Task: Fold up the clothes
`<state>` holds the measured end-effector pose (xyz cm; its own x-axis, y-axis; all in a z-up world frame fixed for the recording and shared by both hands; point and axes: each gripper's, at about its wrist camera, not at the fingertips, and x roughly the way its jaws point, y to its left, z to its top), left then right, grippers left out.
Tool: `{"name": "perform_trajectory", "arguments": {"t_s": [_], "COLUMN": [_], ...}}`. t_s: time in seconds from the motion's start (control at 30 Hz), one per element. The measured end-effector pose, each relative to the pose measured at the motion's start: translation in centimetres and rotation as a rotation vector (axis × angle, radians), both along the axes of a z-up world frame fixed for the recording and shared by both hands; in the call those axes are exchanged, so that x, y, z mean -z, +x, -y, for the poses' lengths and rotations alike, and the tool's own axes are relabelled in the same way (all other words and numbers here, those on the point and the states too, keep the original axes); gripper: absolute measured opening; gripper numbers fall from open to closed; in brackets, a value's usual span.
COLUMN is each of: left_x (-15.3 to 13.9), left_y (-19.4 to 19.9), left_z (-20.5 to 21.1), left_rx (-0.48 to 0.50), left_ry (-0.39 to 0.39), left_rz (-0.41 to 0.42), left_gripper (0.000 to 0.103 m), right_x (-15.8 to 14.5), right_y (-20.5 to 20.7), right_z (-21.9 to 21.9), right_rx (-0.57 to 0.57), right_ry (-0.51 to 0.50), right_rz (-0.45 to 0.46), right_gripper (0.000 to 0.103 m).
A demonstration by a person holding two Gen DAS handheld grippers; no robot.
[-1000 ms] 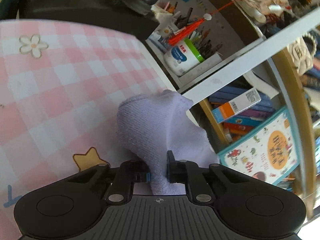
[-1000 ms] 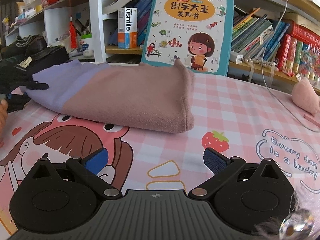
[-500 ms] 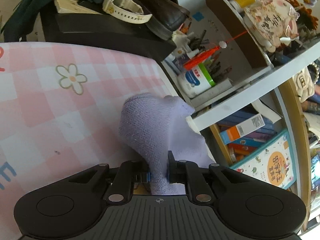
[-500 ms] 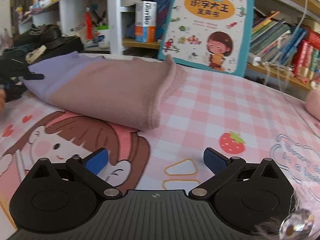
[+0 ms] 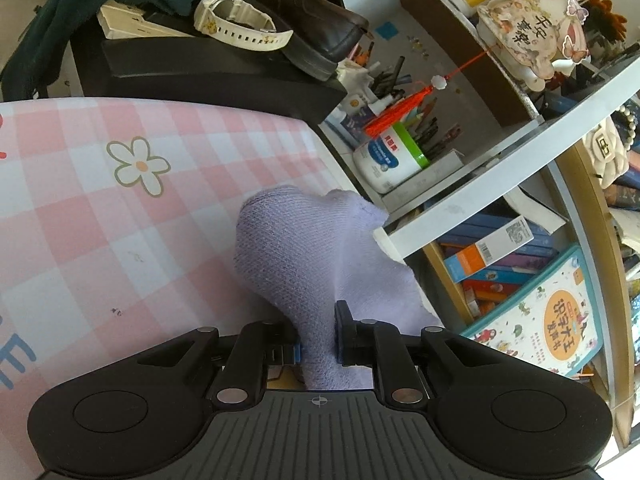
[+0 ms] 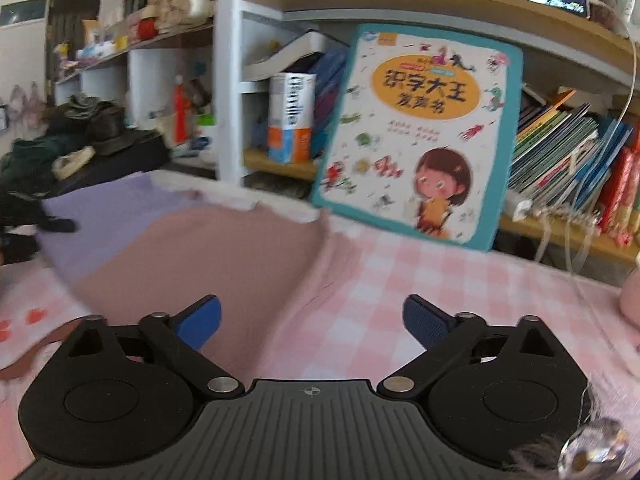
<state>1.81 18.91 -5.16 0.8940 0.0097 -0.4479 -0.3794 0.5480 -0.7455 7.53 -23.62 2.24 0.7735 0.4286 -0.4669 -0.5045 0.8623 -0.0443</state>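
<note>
A folded knit garment lies on the pink checked table cover (image 6: 420, 292); its body is dusty pink (image 6: 224, 256) and its far left end is lavender (image 6: 108, 204). In the left wrist view my left gripper (image 5: 316, 340) is shut on a bunched lavender fold of the garment (image 5: 304, 248), lifted a little off the cover (image 5: 80, 208). The left gripper shows as a dark shape (image 6: 36, 224) at the garment's left end in the right wrist view. My right gripper (image 6: 312, 320) stands open just in front of the pink end, with nothing between its blue pads.
A shelf unit runs along the table's back edge, with a large children's book (image 6: 416, 136) leaning on it and rows of books (image 6: 568, 152). A black stand with a brown shoe (image 5: 304, 28) and a white watch (image 5: 236, 28) sits past the left edge. A pink soft object (image 6: 630, 296) lies at right.
My right gripper has moved forward to the garment's pink end, still open. The left gripper has kept its hold and drawn the lavender end back to the left.
</note>
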Motion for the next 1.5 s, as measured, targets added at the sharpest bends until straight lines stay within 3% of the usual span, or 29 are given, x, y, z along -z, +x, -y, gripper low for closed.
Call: {"name": "perform_trajectory", "arguments": {"t_s": [0.03,0.1,0.17,0.37,0.63,1.1,1.23,1.33,1.43,1.5], "left_x": [0.0,0.0,0.0,-0.3,-3.3,-12.4,-14.0,-13.5,-11.4,-9.4], "left_y": [0.0,0.1,0.1,0.2,0.2,0.6,1.7,2.6,3.6,4.1], "left_z": [-0.1,-0.3,-0.3,-0.2,1.5,11.2,15.9,20.6,24.8,26.6], "left_rx": [0.003,0.011,0.017,0.019,0.068,0.22,0.323,0.449,0.618,0.715], "left_ry": [-0.008,-0.011,-0.009,0.002,0.168,0.45,0.559,0.685,0.793,0.839], "left_rz": [-0.002,-0.004,-0.006,-0.023,-0.009,0.179,0.206,0.178,0.092,0.019], "left_gripper": [0.015,0.015,0.016,0.016,0.013,0.012,0.012,0.013,0.014,0.022], "right_x": [0.3,1.0,1.6,2.6,2.9,3.3,3.3,3.3,3.4,3.6], "right_y": [0.6,1.8,2.8,4.1,4.5,5.2,5.2,5.3,5.4,5.6], "right_z": [-0.1,-0.1,0.2,0.2,0.6,1.8,1.8,1.8,2.1,2.5], "right_rx": [0.009,0.011,-0.025,-0.081,-0.065,-0.044,-0.042,-0.042,-0.039,-0.038], "right_ry": [-0.018,-0.04,-0.001,0.117,0.127,0.208,0.212,0.216,0.237,0.264], "right_rz": [0.005,-0.009,-0.055,-0.135,-0.177,-0.241,-0.245,-0.247,-0.262,-0.283], "right_gripper": [0.086,0.058,0.048,0.033,0.032,0.032,0.032,0.032,0.033,0.033]}}
